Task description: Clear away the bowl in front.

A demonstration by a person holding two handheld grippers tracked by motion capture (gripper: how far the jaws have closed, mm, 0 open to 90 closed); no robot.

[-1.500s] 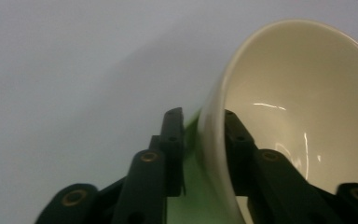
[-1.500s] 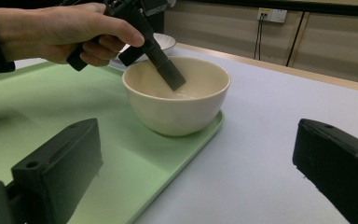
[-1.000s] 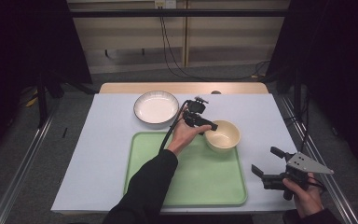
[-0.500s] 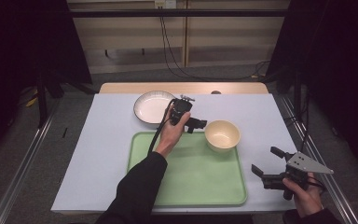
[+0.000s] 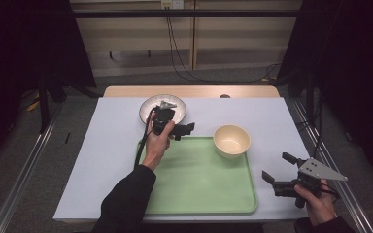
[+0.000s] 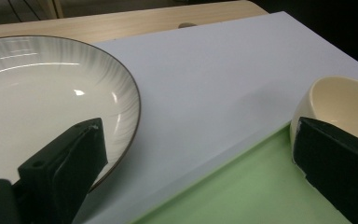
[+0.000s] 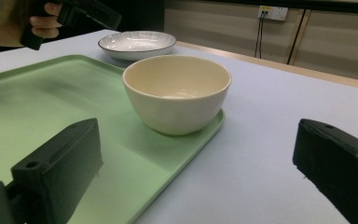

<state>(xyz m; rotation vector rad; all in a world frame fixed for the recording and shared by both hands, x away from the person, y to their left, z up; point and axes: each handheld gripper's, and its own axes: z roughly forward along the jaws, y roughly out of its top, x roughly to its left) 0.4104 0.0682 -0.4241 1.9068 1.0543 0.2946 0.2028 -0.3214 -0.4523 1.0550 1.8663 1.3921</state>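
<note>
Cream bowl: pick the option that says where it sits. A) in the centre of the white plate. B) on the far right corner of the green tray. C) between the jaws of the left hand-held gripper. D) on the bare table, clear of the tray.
B: the cream bowl stands on the green tray, at its far right corner, untouched by either hand-held gripper.

No readable text, labels, brands or numbers in any view. Checked the cream bowl (image 5: 231, 141), striped-rim plate (image 5: 148, 108), green tray (image 5: 204, 184), white counter (image 5: 107, 145) cover and both tools: all plain. Wall socket (image 7: 271, 12) at 1 o'clock in the right gripper view shows no legible marking.
</note>
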